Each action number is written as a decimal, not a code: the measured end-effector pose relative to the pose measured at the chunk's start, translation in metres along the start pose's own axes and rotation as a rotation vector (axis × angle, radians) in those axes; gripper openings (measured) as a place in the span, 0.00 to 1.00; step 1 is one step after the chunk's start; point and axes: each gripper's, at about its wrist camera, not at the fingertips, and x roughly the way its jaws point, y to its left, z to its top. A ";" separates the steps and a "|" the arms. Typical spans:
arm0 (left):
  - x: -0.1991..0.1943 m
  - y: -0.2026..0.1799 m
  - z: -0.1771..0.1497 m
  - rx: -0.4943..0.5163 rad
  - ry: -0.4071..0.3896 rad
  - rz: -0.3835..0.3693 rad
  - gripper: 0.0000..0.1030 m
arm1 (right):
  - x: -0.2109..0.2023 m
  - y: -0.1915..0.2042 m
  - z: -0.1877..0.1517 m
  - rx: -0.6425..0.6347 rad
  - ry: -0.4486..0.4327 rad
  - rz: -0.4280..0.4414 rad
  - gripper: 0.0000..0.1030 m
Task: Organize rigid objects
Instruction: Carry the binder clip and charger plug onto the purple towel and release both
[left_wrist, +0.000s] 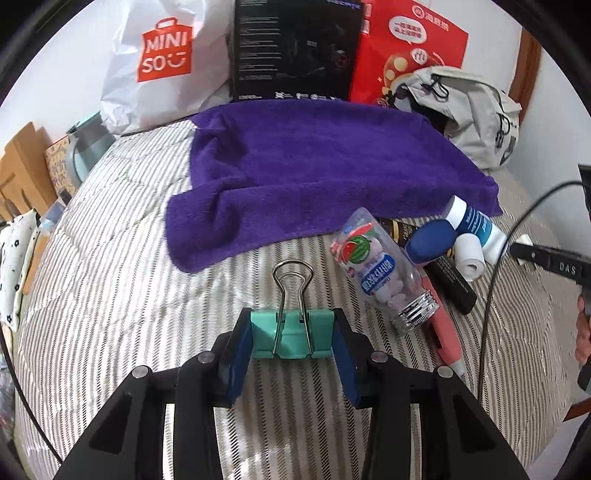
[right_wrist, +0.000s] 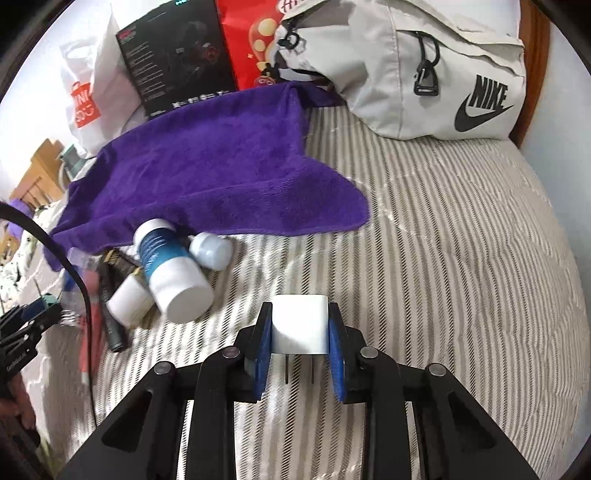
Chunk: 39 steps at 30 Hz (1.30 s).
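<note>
Teal binder clip (left_wrist: 291, 338) sat pinched betw. left gripper (left_wrist: 293, 354) pads, wire handles pointing fwd. Light, stiff steel; grip on flat sides looked sound. Right gripper (right_wrist: 300, 345) clamped white plug adapter (right_wrist: 299, 326), prongs toward cam; smooth plastic, prob. slippery.

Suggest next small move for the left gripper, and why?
Probably carry the binder clip forward to the purple towel and set it down: the left gripper is shut on it, the towel is bare, and the other items lie piled beside its edge.
</note>
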 end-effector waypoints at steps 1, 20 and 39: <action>-0.002 0.003 0.001 -0.010 0.003 -0.010 0.38 | -0.001 0.002 0.000 -0.009 0.006 0.008 0.27; -0.022 0.023 0.076 -0.035 -0.064 -0.043 0.38 | -0.040 0.045 0.068 -0.108 -0.068 0.127 0.27; 0.008 0.046 0.128 -0.068 -0.055 -0.050 0.38 | 0.088 0.077 0.190 -0.217 -0.059 0.138 0.27</action>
